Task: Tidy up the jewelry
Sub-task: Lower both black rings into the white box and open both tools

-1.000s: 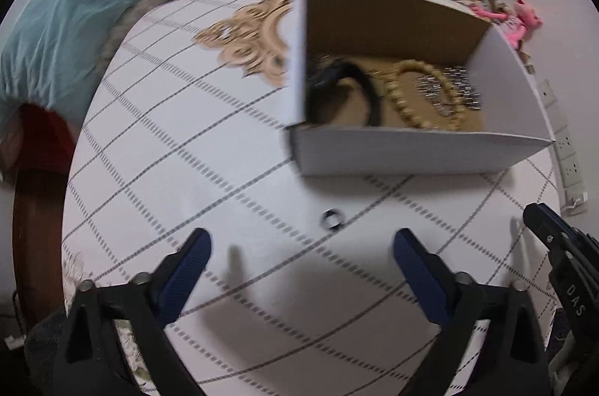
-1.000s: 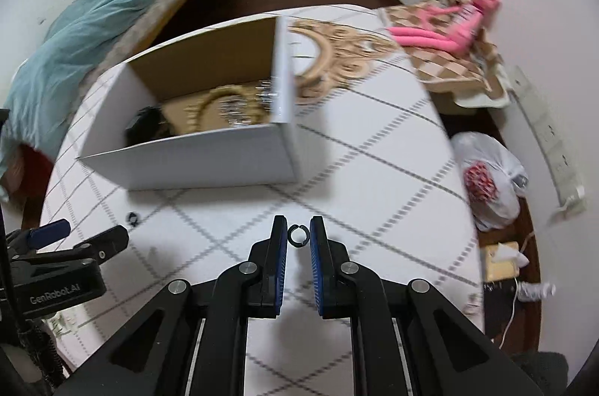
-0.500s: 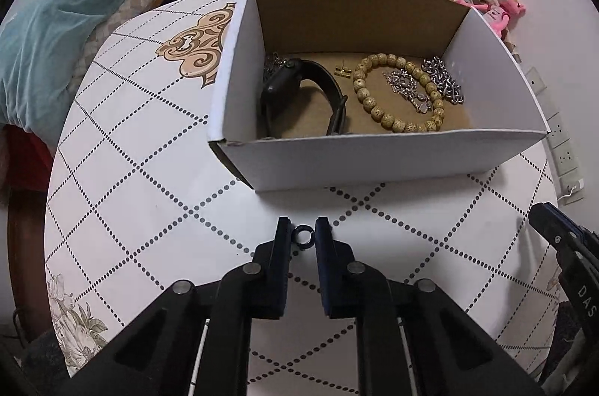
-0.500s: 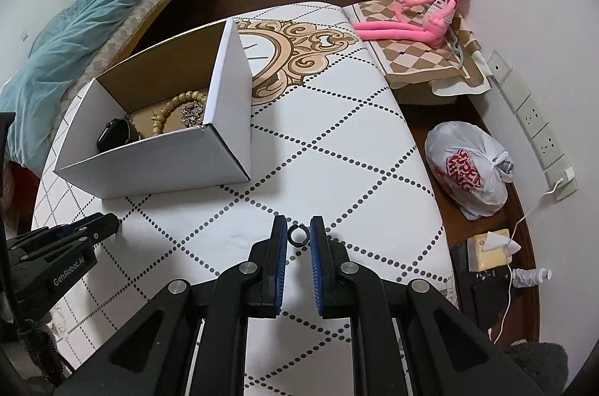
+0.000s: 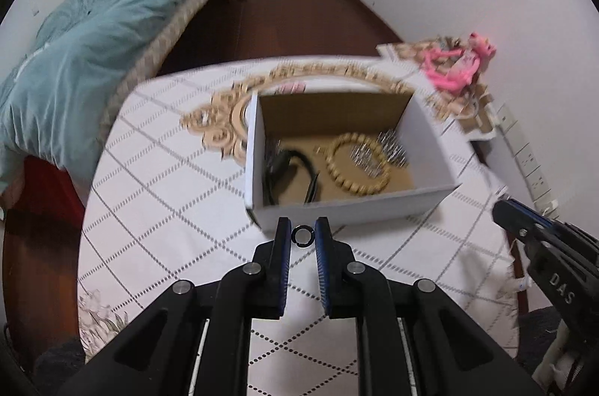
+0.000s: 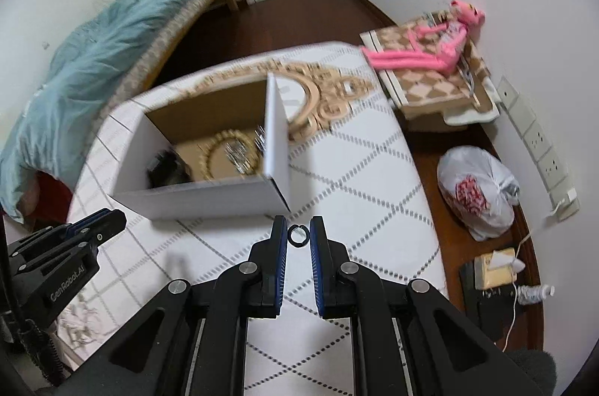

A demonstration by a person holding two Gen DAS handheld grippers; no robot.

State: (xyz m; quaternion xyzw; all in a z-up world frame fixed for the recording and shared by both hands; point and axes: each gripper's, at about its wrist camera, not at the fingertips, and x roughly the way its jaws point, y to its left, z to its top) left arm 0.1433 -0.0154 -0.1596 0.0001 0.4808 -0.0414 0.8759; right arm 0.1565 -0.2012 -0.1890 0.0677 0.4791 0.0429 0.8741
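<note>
My left gripper (image 5: 302, 235) is shut on a small dark ring (image 5: 301, 234) and holds it above the table, just in front of the white cardboard box (image 5: 378, 212). My right gripper (image 6: 298, 234) is shut on another small dark ring (image 6: 298, 235), in front of the box's right corner (image 6: 277, 188). Inside the box lie a wooden bead bracelet (image 5: 355, 167), a black band (image 5: 288, 171) and a silver chain (image 5: 389, 151). Each gripper shows at the edge of the other's view: the right one (image 5: 546, 246) and the left one (image 6: 67, 246).
The round table (image 5: 157, 194) has a white cloth with a dotted diamond pattern. A bed with a teal blanket (image 5: 86, 51) stands to the left. A pink plush toy (image 6: 430, 48), a plastic bag (image 6: 475, 194) and wall sockets (image 6: 539, 149) are to the right.
The left gripper went from open around the ring on the table to shut on it and lifted it. Both grippers have risen and pulled back from the box, each holding its ring.
</note>
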